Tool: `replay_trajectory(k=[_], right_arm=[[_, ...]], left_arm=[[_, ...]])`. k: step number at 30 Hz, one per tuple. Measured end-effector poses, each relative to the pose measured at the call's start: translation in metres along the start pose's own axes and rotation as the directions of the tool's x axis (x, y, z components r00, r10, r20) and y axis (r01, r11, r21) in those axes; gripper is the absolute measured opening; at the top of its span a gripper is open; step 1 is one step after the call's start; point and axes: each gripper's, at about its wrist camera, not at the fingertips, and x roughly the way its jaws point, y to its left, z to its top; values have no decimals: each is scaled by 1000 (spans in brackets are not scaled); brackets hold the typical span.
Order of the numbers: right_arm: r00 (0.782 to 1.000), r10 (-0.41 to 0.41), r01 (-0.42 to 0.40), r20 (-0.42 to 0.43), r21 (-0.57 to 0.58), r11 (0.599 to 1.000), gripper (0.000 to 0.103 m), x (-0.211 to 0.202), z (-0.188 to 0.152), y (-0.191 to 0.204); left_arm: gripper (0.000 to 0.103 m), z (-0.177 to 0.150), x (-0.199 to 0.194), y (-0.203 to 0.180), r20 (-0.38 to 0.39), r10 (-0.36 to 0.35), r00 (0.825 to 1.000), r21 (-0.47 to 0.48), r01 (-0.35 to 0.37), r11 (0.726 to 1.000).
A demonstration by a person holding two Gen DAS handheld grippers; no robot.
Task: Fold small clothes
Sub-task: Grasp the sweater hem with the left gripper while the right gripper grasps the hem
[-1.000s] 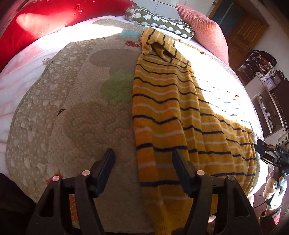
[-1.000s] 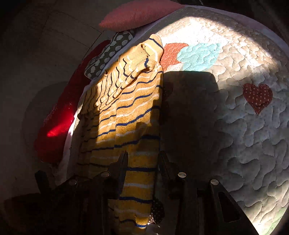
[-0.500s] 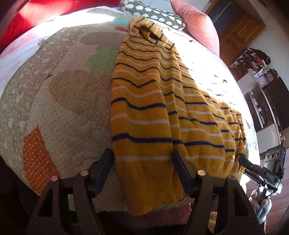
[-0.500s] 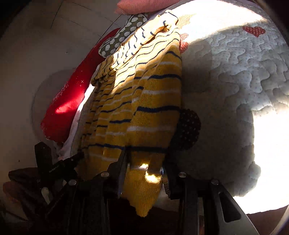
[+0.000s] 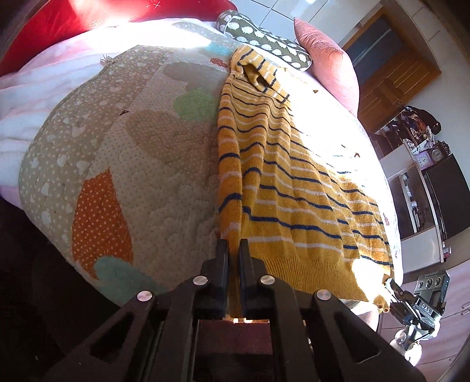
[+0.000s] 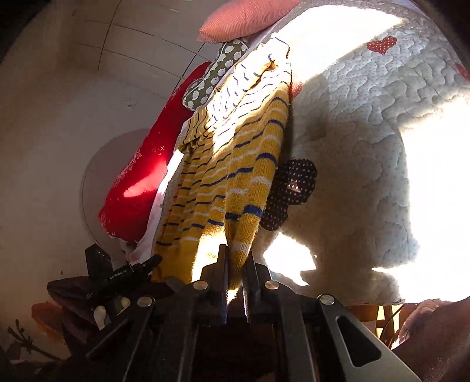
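A yellow knit sweater (image 5: 282, 188) with navy and white stripes lies lengthwise on the quilted bedspread (image 5: 117, 164), its hem at the near edge of the bed. My left gripper (image 5: 233, 249) is shut on the hem's left corner, the knit pinched between its pads. My right gripper (image 6: 236, 258) is shut on the other hem corner of the sweater (image 6: 235, 182), which bunches up into its jaws. The right gripper (image 5: 411, 302) also shows low at the right in the left wrist view, and the left gripper (image 6: 129, 270) at lower left in the right wrist view.
A red pillow (image 5: 58, 17), a grey patterned cushion (image 5: 264, 41) and a pink cushion (image 5: 329, 61) line the head of the bed. A wooden door (image 5: 393, 73) and a shelf with clocks (image 5: 423, 152) stand to the right. Strong sunlight washes out part of the quilt (image 6: 367, 132).
Both grippers went from open around the hem to shut on its corners. The hem now bunches and lifts slightly at each grip.
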Motion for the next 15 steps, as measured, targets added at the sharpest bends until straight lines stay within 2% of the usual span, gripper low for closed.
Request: replay_trajectory(k=[5, 7, 9, 10, 11, 12, 13, 14, 15], right_arm=[[1000, 9, -8, -11, 29, 1000, 1, -27, -19, -12], [1000, -3, 3, 9, 17, 1000, 2, -34, -23, -14], [999, -35, 35, 39, -4, 999, 3, -37, -22, -11], [998, -51, 52, 39, -22, 998, 3, -36, -21, -9], [997, -74, 75, 26, -37, 997, 3, -32, -18, -7], [996, -92, 92, 8, -51, 994, 5, -25, -15, -4], [995, -100, 99, -9, -60, 993, 11, -19, -13, -2], [994, -108, 106, -21, -64, 992, 16, -12, -10, -1], [993, -117, 115, -28, -68, 991, 29, -6, -8, 0]], left_arm=[[0, -19, -12, 3, -10, 50, 999, 26, -49, 998], [0, -21, -10, 8, -31, 34, 999, 22, -33, 999], [4, -19, -6, 12, -30, 32, 999, 8, -32, 999], [13, -16, -4, 13, -27, 37, 999, 8, -37, 999], [28, -14, -3, 12, -15, 44, 999, 13, -43, 999], [38, -11, -3, 10, 5, 56, 998, 20, -56, 998], [53, -9, -2, 9, 25, 73, 997, 26, -74, 997], [56, -6, -1, 8, 42, 89, 995, 28, -90, 996], [57, -3, 1, 7, 52, 101, 994, 32, -102, 994]])
